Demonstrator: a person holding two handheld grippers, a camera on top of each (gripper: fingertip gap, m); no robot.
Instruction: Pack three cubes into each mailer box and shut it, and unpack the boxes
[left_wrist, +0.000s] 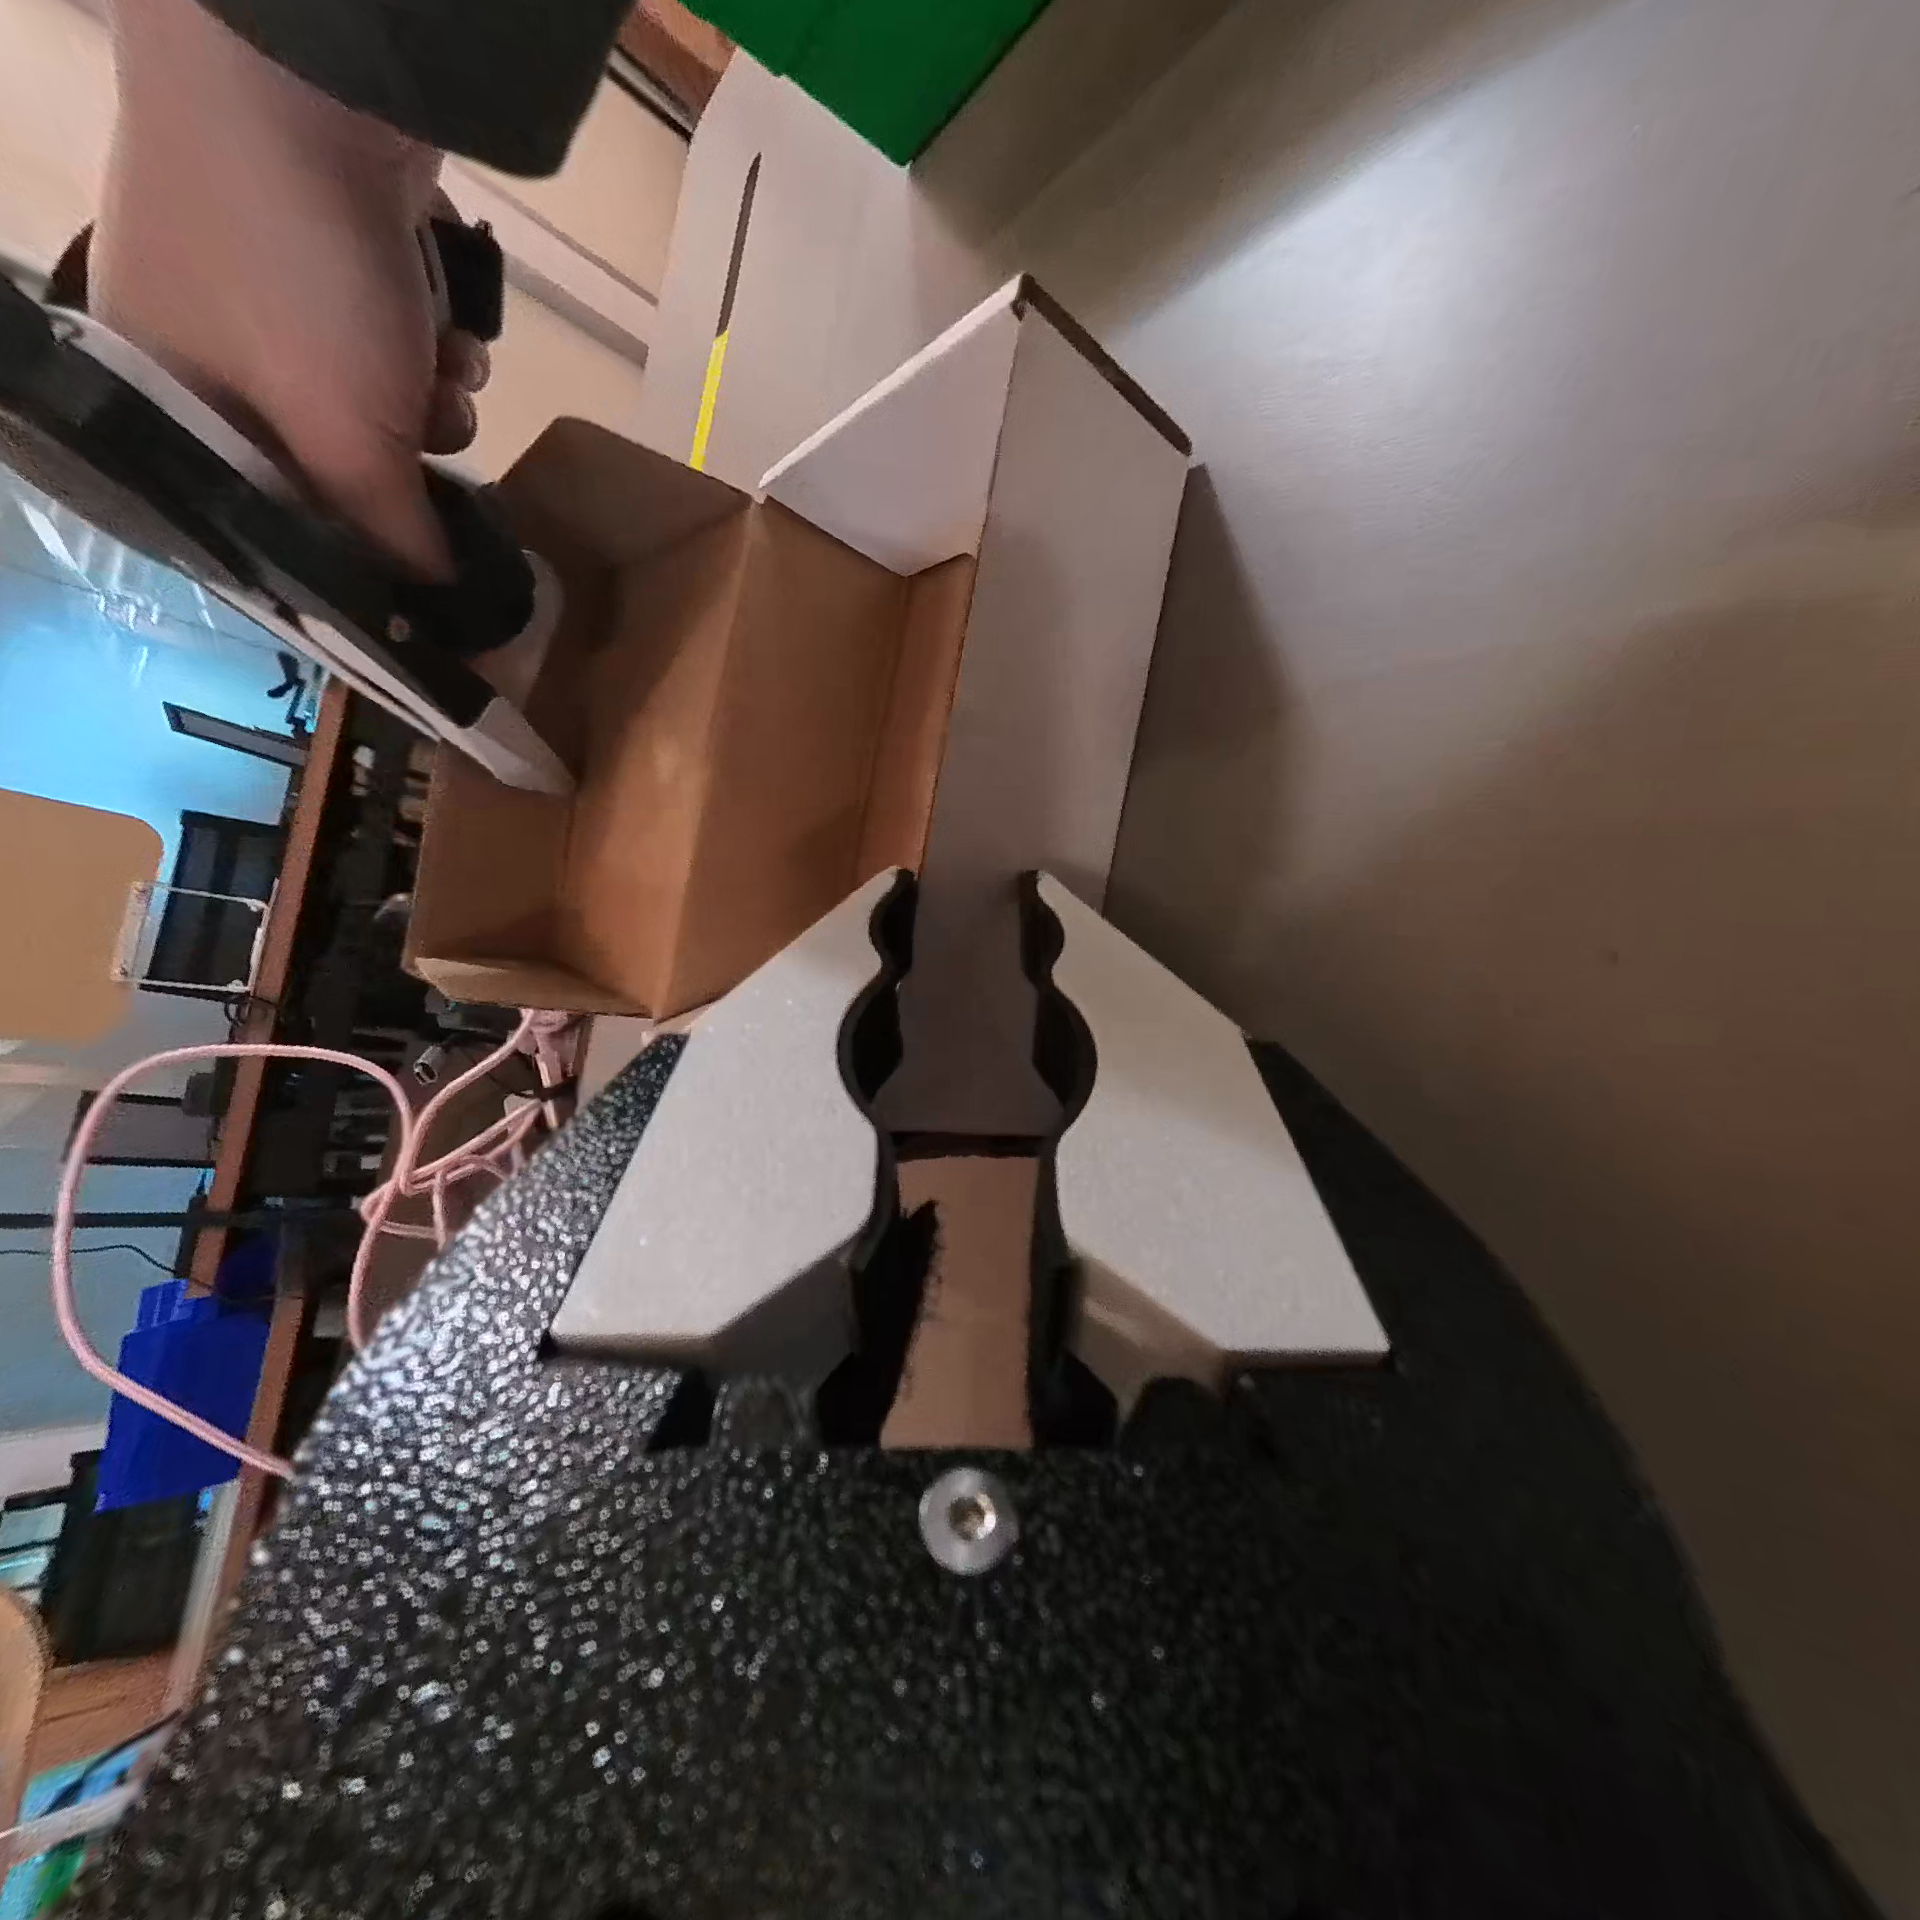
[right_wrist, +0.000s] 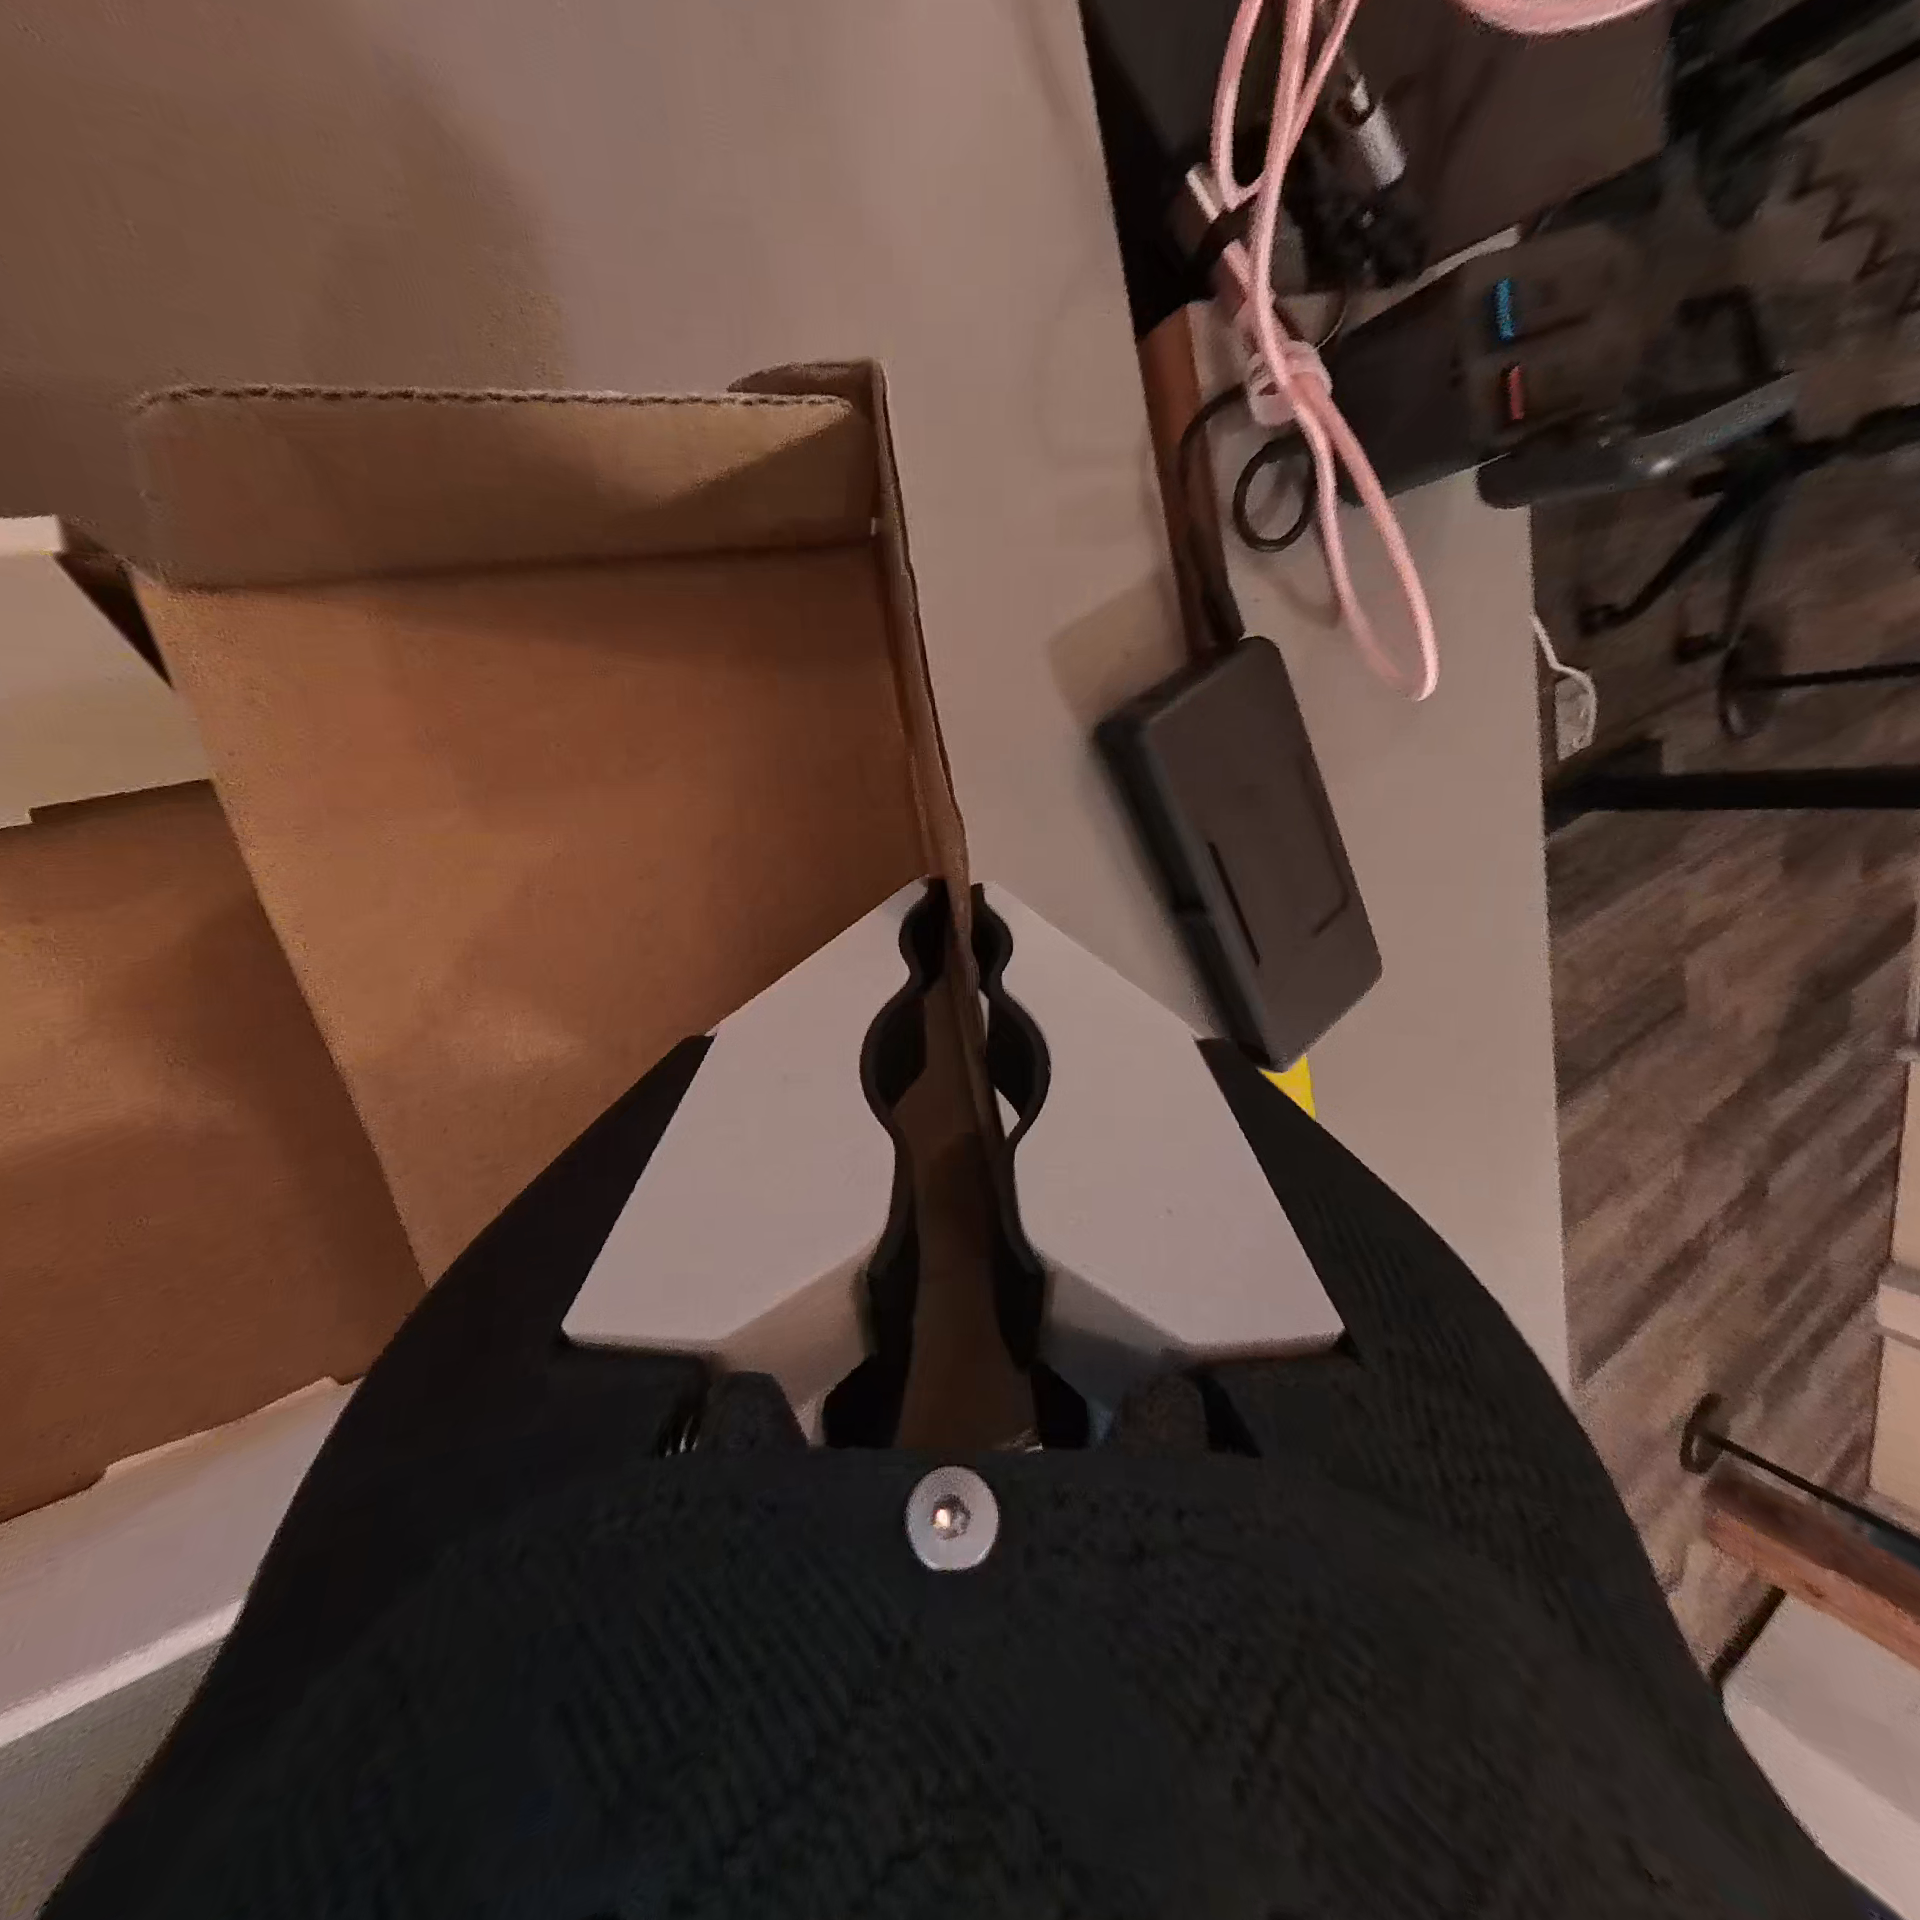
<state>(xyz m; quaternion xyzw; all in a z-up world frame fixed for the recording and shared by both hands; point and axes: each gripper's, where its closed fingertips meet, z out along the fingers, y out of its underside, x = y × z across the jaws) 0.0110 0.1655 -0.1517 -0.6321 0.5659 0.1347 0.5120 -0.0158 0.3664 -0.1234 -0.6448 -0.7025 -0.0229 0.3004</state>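
Two handheld grippers, black bodies with white fingers

The left gripper (left_wrist: 971, 883) has a glittery speckled black body; the right gripper (right_wrist: 956, 894) is matt, ridged black. Both carry white wedge fingers (left_wrist: 790, 1091) with wavy black pads and one silver screw (left_wrist: 966, 1527). A dark sleeve (left_wrist: 447, 73) covers the person's arm.

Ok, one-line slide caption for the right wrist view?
Right hand-held gripper pinches the edge of an open mailer box's brown cardboard flap over the white table.

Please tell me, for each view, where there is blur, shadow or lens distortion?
Left wrist view: the hand at upper left is motion-blurred, and the mailer box casts a soft shadow on the table. Right wrist view: fairly sharp, dim warm light, straight edges bend near the borders.
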